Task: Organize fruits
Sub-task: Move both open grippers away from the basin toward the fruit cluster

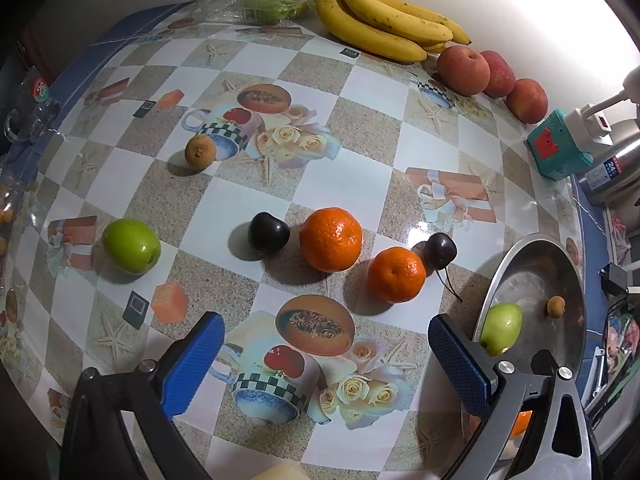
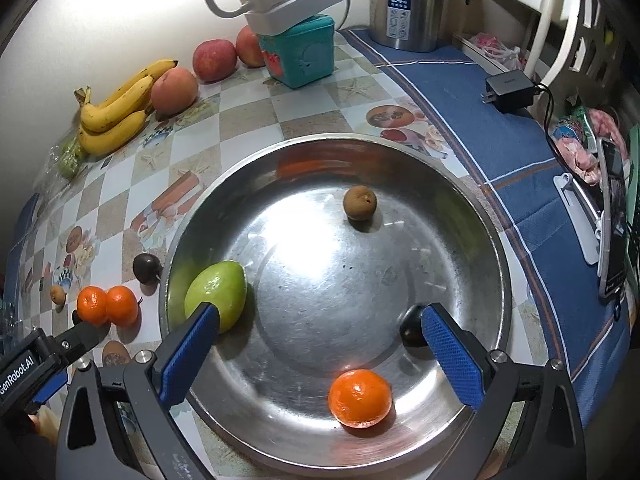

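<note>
In the left wrist view my left gripper (image 1: 326, 328) is open and empty above the patterned table. Ahead of it lie two oranges (image 1: 331, 239) (image 1: 396, 275), two dark cherries (image 1: 268, 234) (image 1: 440, 250), a green fruit (image 1: 131, 245) and a small brown longan (image 1: 200, 151). The steel bowl (image 1: 576, 320) sits at the right. In the right wrist view my right gripper (image 2: 320, 316) is open and empty over the steel bowl (image 2: 472, 208), which holds a green fruit (image 2: 218, 292), a longan (image 2: 360, 203), an orange (image 2: 359, 398) and a dark cherry (image 2: 412, 326).
Bananas (image 1: 380, 20), three red apples (image 1: 464, 70) and a clear bag of green fruit (image 1: 264, 4) line the back wall. A teal box (image 2: 300, 52) with a white power strip, a steel kettle (image 2: 408, 0) and a black charger (image 2: 508, 90) stand beyond the bowl.
</note>
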`<state>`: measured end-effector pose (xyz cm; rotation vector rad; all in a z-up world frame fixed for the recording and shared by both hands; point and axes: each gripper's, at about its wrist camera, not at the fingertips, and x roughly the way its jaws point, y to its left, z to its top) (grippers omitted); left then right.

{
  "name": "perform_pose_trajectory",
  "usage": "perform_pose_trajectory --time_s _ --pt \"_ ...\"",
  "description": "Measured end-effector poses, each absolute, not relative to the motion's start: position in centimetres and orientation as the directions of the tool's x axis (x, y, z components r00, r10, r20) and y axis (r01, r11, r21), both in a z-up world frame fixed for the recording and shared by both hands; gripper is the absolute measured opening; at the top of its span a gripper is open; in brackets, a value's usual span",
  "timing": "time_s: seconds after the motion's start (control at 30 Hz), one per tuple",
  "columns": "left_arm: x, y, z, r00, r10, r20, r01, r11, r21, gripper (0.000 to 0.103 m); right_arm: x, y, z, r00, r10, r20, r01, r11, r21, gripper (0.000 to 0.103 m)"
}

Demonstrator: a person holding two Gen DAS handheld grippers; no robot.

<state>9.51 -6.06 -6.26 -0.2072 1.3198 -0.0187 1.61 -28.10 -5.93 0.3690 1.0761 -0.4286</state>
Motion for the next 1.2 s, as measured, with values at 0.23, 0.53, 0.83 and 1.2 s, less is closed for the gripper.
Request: perform_pose_trajectory --time_s 0.23,0.53,0.83,1.2 --pt "9.6 -5.6 -5.4 0.271 -0.139 -0.953 -0.111 0.978 -0.175 0.103 1.6 -28.0 -6.1 0.403 -0.147 -0.903 0.504 0.86 0.085 0.101" --pt "10.3 -3.7 -5.2 0.268 -0.188 -0.945 -0.147 0.961 -0.233 0.103 1.8 -27.0 -6.1 0.415 -0.105 -0.904 0.483 0.867 0.121 0.101" --pt "11.5 0.6 -4.8 0.3 -0.131 -0.945 -0.199 0.96 -0.196 0.103 2.5 -25.8 -5.8 0.431 -0.068 -0.9 0.459 0.875 0.153 0.101" --pt "11.7 4.4 -2.9 0.401 -0.032 -0.915 -0.216 0.968 -0.129 0.103 4.3 -22.1 -4.1 0.496 0.024 -0.868 0.356 0.906 0.228 0.101"
